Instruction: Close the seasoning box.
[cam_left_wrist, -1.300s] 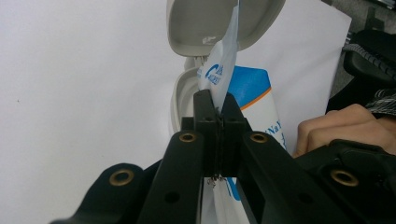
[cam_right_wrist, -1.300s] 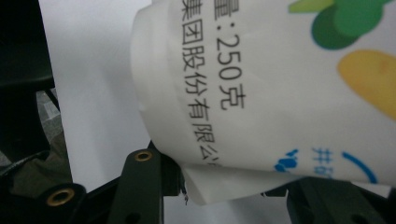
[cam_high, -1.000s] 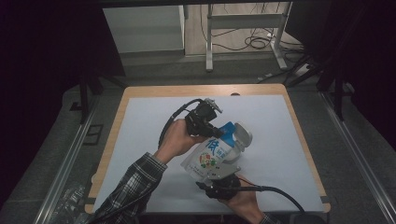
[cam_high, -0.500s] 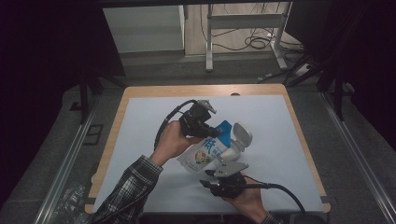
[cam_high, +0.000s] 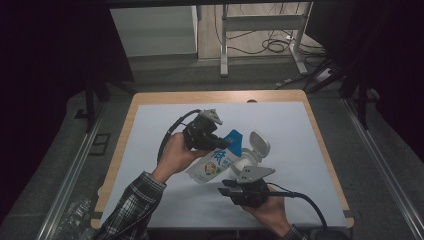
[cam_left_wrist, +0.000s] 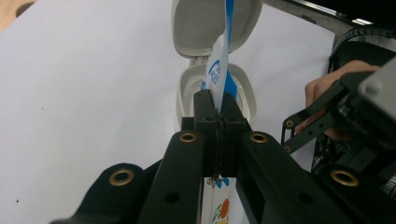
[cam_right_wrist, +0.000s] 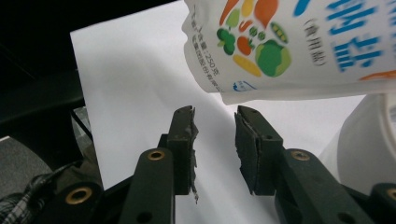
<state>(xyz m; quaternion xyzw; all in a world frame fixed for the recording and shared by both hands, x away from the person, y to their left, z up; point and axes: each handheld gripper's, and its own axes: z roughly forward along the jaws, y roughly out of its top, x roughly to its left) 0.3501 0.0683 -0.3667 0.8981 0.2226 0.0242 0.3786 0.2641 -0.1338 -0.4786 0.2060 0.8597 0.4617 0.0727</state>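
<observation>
A white pouch (cam_high: 214, 165) with a blue top, blue characters and vegetable pictures hangs tilted above the white sheet. My left gripper (cam_high: 221, 142) is shut on its blue upper edge; in the left gripper view the jaws (cam_left_wrist: 217, 100) pinch that thin edge. Just beyond the pouch stands a white tub (cam_high: 253, 150) with its flip lid open (cam_left_wrist: 215, 28). My right gripper (cam_high: 228, 185) is open just below the pouch's lower end. In the right gripper view its fingers (cam_right_wrist: 215, 123) stand apart with only the sheet between them, under the pouch (cam_right_wrist: 289, 46) and beside the tub (cam_right_wrist: 366, 140).
A white sheet (cam_high: 150, 150) covers a wooden table with a raised edge (cam_high: 125, 130). Cables trail from both grippers across the sheet. Dark floor, rails and a desk frame (cam_high: 260, 30) surround the table.
The left gripper has drawn the pouch slightly left and nearer, tilting it. The right gripper has come forward under the pouch's lower end.
</observation>
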